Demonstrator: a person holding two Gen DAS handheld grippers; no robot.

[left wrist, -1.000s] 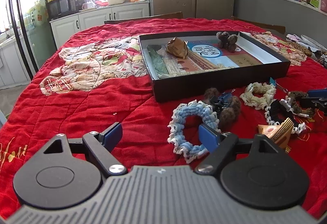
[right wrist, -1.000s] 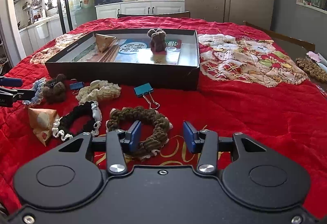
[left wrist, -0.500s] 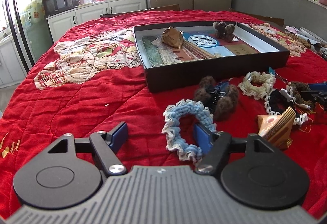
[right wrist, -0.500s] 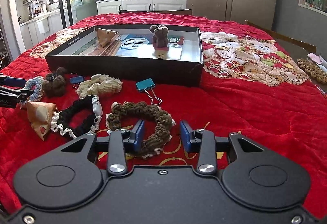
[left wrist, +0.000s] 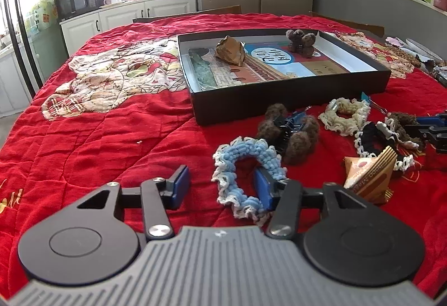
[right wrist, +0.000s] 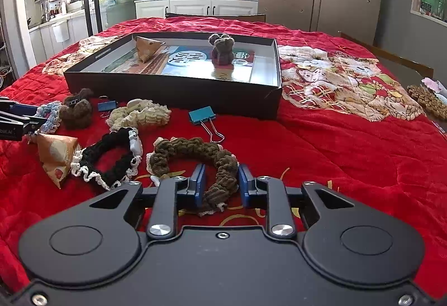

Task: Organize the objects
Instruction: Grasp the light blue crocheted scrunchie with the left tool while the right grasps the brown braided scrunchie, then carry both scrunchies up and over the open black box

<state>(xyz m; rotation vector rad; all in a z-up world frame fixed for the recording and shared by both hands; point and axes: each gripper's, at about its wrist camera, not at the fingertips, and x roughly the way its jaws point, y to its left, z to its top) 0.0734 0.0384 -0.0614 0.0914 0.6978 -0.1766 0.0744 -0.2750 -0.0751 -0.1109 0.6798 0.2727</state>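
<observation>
Closing, both pairs of fingers: left gripper (left wrist: 220,186) half-spread about the blue scrunchie (left wrist: 247,170), right gripper (right wrist: 220,184) narrowed round the brown scrunchie (right wrist: 195,158), neither yet pinching, both short of the black tray (right wrist: 173,93); squeezing fully before lifting best.
</observation>
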